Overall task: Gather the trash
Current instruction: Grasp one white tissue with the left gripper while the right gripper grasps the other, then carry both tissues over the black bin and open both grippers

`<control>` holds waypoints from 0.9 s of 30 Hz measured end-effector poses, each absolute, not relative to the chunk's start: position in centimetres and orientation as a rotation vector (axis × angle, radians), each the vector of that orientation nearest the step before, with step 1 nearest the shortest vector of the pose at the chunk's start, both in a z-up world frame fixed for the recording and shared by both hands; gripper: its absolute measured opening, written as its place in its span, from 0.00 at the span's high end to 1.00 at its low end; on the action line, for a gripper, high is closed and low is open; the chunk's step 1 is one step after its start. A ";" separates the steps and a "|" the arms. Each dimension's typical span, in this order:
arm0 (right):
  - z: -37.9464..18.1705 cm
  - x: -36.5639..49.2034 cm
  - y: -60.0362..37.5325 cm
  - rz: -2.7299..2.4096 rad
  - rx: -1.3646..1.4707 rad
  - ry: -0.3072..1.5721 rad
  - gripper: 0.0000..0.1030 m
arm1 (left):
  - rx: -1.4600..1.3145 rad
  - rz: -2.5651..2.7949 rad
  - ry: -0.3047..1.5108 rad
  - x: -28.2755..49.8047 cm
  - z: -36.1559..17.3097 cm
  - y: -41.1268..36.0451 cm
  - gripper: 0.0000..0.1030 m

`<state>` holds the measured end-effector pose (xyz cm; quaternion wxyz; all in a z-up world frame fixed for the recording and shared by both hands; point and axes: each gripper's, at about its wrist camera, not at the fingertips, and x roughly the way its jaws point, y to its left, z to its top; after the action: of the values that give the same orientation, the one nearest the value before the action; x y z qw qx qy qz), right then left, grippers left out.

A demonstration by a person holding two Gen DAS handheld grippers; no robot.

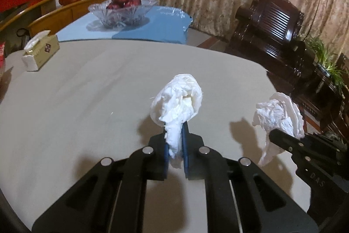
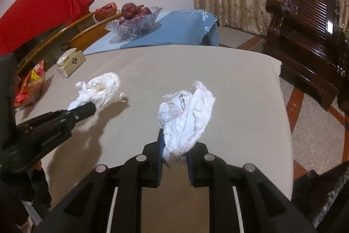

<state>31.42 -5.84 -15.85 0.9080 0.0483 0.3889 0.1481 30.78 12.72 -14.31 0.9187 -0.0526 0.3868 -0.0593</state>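
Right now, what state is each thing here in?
Left gripper: jaws shut on a crumpled tissue, lifted off the table.
Right gripper: jaws shut on a crumpled wad, also lifted.
Tissue box: open, a tissue sticking out.
Bowl: upright, holding red fruit.

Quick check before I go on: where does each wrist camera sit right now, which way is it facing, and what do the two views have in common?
Left wrist: on the left gripper, above the grey table, facing the curtain; its fingers clamp a crumpled tissue; the right gripper shows at right.
Right wrist: on the right gripper, same heading, beside the table's right edge; its fingers clamp a tissue wad; the left gripper shows at left.
Shared: both tissues, the tissue box, glass fruit bowl, dark wooden chair.
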 end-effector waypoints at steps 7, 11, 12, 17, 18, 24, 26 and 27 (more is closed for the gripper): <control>-14.1 28.3 -7.1 0.318 0.115 0.774 0.83 | -0.102 -0.107 0.768 26.6 -12.4 11.4 0.91; -12.9 26.1 -8.4 0.323 0.123 0.752 0.83 | -0.103 -0.110 0.753 23.9 -11.1 10.3 0.91; -12.5 25.3 -8.8 0.325 0.123 0.745 0.83 | -0.107 -0.111 0.750 23.3 -10.8 10.0 0.91; -11.1 22.2 -10.2 0.329 0.110 0.718 0.83 | -0.106 -0.131 0.727 20.1 -9.3 8.4 0.91; -10.9 21.5 -10.5 0.329 0.109 0.714 0.83 | -0.106 -0.135 0.725 19.6 -9.2 8.1 0.91; -9.6 17.9 -12.4 0.324 0.101 0.686 0.83 | -0.104 -0.170 0.707 16.2 -8.1 5.9 0.91; -9.4 16.9 -13.0 0.316 0.102 0.679 0.83 | -0.103 -0.185 0.702 15.2 -7.7 5.1 0.91; -9.2 16.3 -13.5 0.310 0.103 0.674 0.83 | -0.100 -0.194 0.697 14.8 -7.5 4.7 0.91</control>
<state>16.30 -13.50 -9.18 0.9307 0.0504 0.3290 0.1516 14.76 4.66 -7.47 0.9340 -0.0488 0.3409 -0.0949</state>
